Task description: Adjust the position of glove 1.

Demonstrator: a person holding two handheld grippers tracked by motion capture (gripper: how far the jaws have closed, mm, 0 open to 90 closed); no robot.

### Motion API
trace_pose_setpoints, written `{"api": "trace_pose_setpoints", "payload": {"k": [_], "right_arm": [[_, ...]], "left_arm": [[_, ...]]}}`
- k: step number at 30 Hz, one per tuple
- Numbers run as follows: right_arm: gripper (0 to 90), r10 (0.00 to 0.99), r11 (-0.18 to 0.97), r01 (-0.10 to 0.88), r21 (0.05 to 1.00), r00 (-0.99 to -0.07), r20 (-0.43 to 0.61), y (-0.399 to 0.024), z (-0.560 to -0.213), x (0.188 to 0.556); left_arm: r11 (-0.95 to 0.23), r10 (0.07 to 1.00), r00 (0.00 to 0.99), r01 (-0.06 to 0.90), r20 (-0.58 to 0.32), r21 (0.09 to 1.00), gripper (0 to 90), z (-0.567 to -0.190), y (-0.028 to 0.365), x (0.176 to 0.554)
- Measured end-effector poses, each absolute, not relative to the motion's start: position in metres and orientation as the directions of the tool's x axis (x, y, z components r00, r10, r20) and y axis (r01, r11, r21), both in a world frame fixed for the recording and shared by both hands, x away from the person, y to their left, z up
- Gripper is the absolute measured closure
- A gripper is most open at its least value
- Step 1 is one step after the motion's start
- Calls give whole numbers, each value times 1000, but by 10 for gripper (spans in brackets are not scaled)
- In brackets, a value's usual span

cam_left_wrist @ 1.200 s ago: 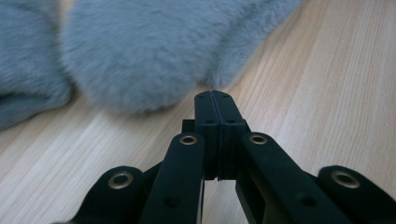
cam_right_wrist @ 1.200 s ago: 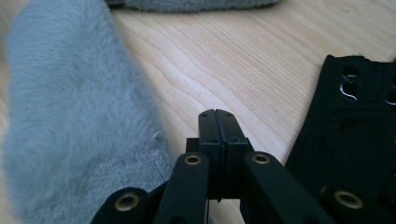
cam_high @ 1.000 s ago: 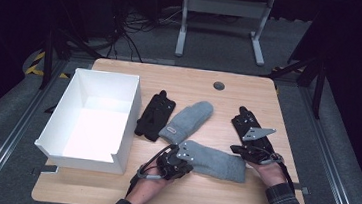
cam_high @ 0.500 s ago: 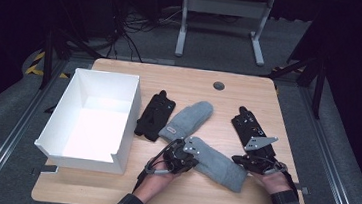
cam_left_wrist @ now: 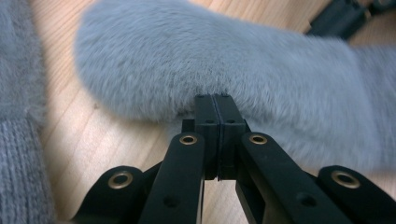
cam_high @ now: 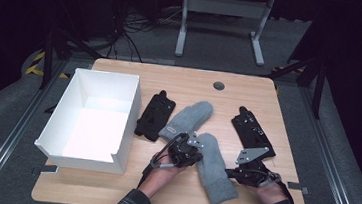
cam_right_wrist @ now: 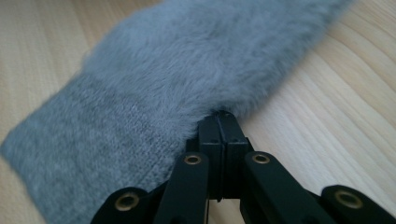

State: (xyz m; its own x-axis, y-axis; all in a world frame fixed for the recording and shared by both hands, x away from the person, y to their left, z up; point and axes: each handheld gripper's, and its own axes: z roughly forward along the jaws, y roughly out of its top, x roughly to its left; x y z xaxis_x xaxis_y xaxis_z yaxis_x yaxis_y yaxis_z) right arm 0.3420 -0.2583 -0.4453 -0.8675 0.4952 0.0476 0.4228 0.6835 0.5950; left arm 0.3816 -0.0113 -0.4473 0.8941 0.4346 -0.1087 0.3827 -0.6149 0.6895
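A fluffy grey mitten [cam_high: 215,173] [cam_left_wrist: 233,60] [cam_right_wrist: 187,70] lies slanted on the wooden table [cam_high: 191,80], its knit cuff toward the person. My left gripper [cam_high: 196,142] [cam_left_wrist: 215,98] is shut, with its tips against the mitten's fluffy upper left edge. My right gripper [cam_high: 230,173] [cam_right_wrist: 219,116] is shut too, and its tips touch the mitten's right edge near the cuff. Whether either gripper pinches any fur I cannot tell. A second grey mitten [cam_high: 187,117] [cam_left_wrist: 18,116] lies just behind, and its cuff touches the first mitten's tip.
An open white box [cam_high: 133,112] stands at the left of the table. One black glove [cam_high: 155,114] lies between the box and the mittens, and another black glove [cam_high: 254,131] lies at the right. A round grommet [cam_high: 218,85] sits near the far edge.
The near mitten has swung from lying crosswise to slanting, its cuff end coming toward the person. The left gripper moved right and away, and the right gripper moved nearer and left.
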Motion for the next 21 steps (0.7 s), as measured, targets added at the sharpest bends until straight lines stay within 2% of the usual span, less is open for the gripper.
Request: {"api": "trace_pose_setpoints", "payload": {"k": [21], "right_arm": [[900, 331, 722, 291, 627, -942, 55, -190, -451, 331]], "left_arm": [[-603, 440, 890, 393, -122, 694, 900, -445, -8, 384]]}}
